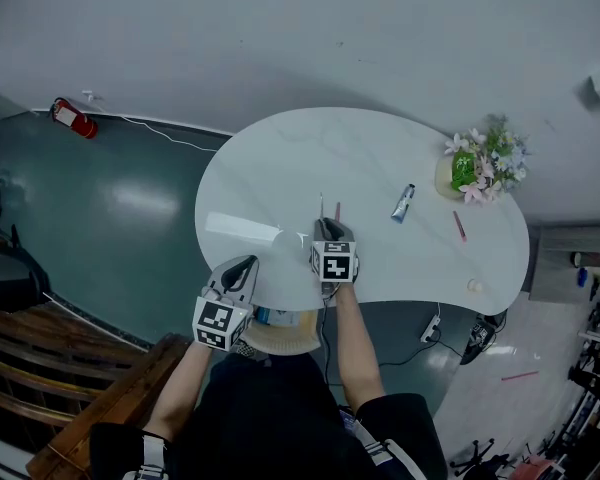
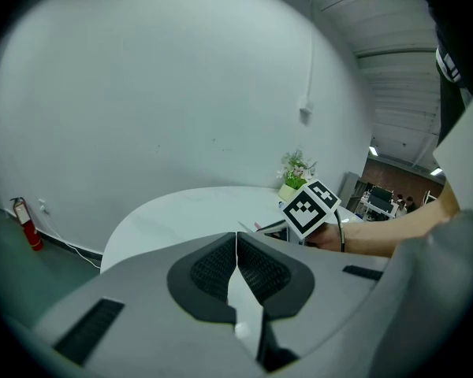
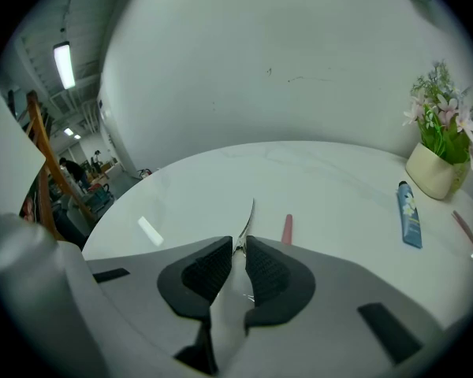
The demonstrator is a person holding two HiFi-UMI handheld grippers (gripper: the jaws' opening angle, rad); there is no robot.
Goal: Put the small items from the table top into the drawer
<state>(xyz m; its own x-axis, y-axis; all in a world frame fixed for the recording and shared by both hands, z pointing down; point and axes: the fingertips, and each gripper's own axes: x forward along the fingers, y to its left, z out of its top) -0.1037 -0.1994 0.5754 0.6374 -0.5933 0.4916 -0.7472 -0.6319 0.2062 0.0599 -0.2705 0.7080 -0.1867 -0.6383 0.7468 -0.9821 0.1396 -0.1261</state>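
Note:
On the white table (image 1: pixel 280 183) lies a thin silvery metal tool (image 1: pixel 320 206) (image 3: pixel 249 215), and my right gripper (image 1: pixel 330 230) (image 3: pixel 240 245) is shut on its near end. Just to its right lies a short red stick (image 1: pixel 337 211) (image 3: pixel 287 228). Further right are a blue tube (image 1: pixel 403 203) (image 3: pixel 408 214), a pink pen (image 1: pixel 460 226) (image 3: pixel 463 228) and a small pale round item (image 1: pixel 473 285). My left gripper (image 1: pixel 246 266) (image 2: pixel 236 239) is shut with nothing between its pads, at the table's near edge over a beige drawer (image 1: pixel 292 344) that holds a blue item (image 1: pixel 278 317).
A pot of flowers (image 1: pixel 480 168) (image 3: pixel 433 172) stands at the table's far right. A red fire extinguisher (image 1: pixel 72 116) lies on the green floor at the left, and wooden furniture (image 1: pixel 80 388) stands at the lower left. A cable and socket strip (image 1: pixel 435 330) hang under the table's near right.

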